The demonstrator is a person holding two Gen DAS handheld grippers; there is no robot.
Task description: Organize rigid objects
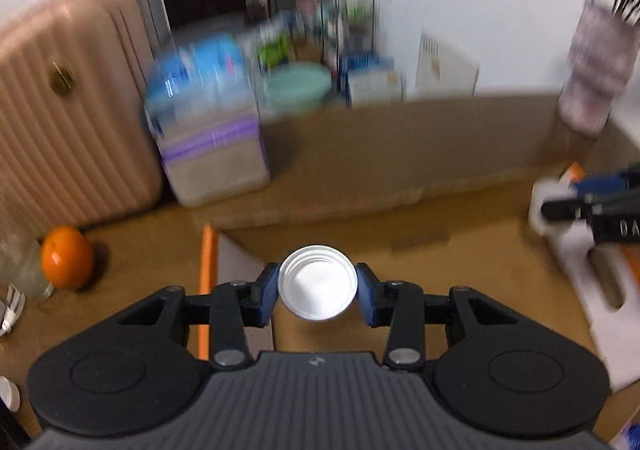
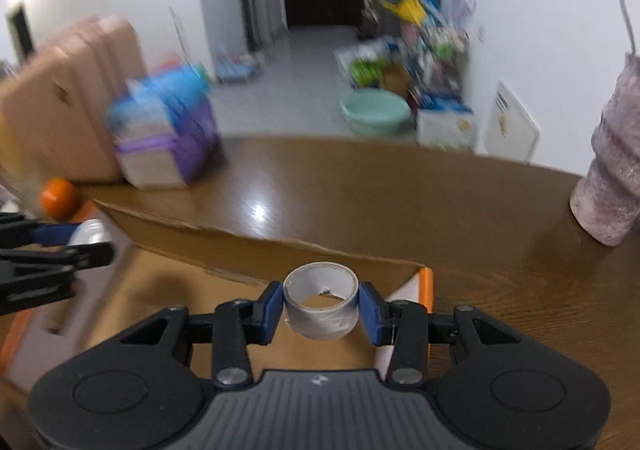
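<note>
My left gripper (image 1: pixel 318 292) is shut on a round white cap (image 1: pixel 318 282), its open side facing the camera, held over an open cardboard box (image 1: pixel 360 238) with orange and white walls. My right gripper (image 2: pixel 321 306) is shut on a white tape roll (image 2: pixel 321 308), held above the same cardboard box (image 2: pixel 248 262) near its right corner. In the right wrist view the left gripper (image 2: pixel 86 240) comes in at the left edge with the white cap (image 2: pixel 90 232). The left wrist view has the right gripper (image 1: pixel 560 206) at its right edge, with the tape roll (image 1: pixel 540 206) blurred.
An orange (image 1: pixel 66 256) lies on the brown table (image 2: pixel 360 190) left of the box. A purple and white container (image 1: pixel 216 154) and a pink suitcase (image 1: pixel 60 110) stand behind it. A pinkish textured vase (image 2: pixel 612 178) stands at the table's right. A clear jar (image 1: pixel 20 266) sits at far left.
</note>
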